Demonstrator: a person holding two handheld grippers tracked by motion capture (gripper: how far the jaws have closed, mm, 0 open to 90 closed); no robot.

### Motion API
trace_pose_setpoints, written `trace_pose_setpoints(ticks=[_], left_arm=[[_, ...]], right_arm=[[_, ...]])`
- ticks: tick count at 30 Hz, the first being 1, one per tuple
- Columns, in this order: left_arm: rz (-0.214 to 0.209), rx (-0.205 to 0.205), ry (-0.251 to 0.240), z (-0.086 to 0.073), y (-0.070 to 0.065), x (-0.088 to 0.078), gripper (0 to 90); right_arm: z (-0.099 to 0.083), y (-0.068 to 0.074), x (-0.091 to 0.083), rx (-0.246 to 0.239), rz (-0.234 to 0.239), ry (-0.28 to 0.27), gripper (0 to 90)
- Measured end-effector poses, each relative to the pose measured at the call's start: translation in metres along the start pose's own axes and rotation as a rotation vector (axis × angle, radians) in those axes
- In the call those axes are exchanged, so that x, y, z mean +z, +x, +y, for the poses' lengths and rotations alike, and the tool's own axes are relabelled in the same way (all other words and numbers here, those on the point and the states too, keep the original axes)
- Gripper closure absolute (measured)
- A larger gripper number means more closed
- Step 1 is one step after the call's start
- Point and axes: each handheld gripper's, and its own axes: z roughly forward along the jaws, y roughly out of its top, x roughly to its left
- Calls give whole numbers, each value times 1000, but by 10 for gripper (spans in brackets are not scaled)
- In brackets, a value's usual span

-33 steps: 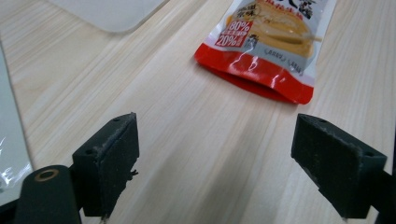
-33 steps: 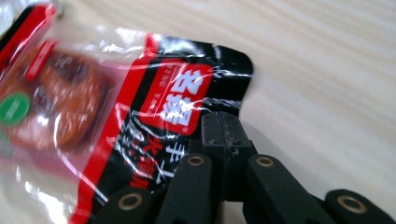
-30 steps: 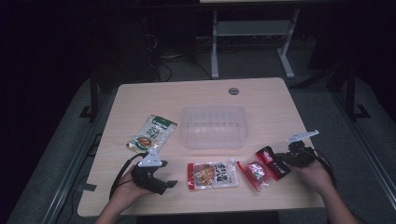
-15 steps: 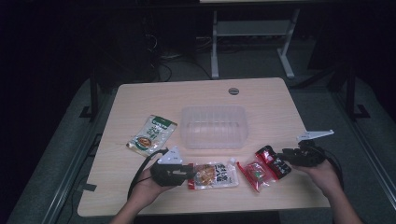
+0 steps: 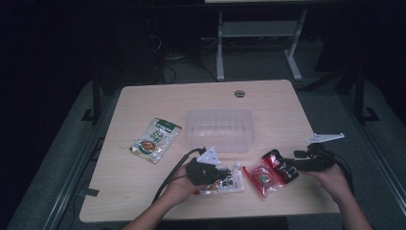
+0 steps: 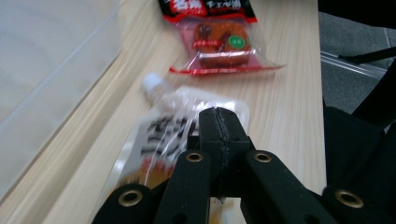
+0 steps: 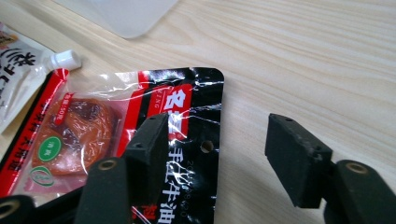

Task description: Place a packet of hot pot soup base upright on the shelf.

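At the surface's [image 5: 143,201] 6 o'clock edge, left tool [image 5: 221,173] is pressed together, pinching the clear spouted pouch [image 5: 230,181]; its jaws have just closed on it. Right tool [image 5: 293,165] stands spread, jaws just opening, straddling the black corner of the red packet [image 5: 273,171], which lies flat at 5 o'clock. Judged step: pouch gripped, packet let go. Next: lift the pouch toward the tray [image 5: 218,128] at centre. Green sachet [image 5: 157,140] at 9 o'clock untouched. Pouch print blurred; pinch point hidden behind the jaws.
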Motion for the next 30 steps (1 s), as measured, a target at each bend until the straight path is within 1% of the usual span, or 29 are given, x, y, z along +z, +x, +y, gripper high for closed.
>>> trace_pose_setpoints(ticks=[3,4,5,6,7,8,9,10,15,18,22,23,27,29,30], left_arm=[[-11,19,2,8,-1,12,898],[-13,25,-7,10,-1,17,898],[-14,26,-10,12,-1,20,898],[-15,25,-15,13,-2,24,898],[-15,25,-15,13,-2,24,898],[-17,31,-19,17,-3,31,898],[-17,31,-19,17,-3,31,898],[-24,24,-25,19,-5,38,898],[-31,34,-22,25,-11,56,898],[-24,39,-19,26,-14,66,898],[-28,34,-15,27,-16,77,898],[-30,39,-13,27,-17,79,898],[-35,26,-29,28,-18,84,898],[-24,35,-18,28,-19,87,898],[-20,36,-7,27,-19,89,898]], right_arm=[[0,1,-1,-5,1,1,359],[0,1,-1,-7,2,3,352],[0,1,-1,-17,-1,0,343],[0,2,-2,-15,2,1,334],[0,2,-2,-14,2,3,329],[0,2,-2,-13,3,2,323],[0,2,-2,-13,3,2,323],[0,1,-2,-16,4,0,318],[-2,1,-2,-12,4,8,309],[-3,1,-1,-12,3,5,306],[-3,-1,-1,-12,3,5,302],[-3,-1,-1,-12,4,5,303],[-3,-1,-2,-11,12,6,290],[-3,0,-3,-4,22,3,273],[-2,0,-5,-7,19,-1,267]])
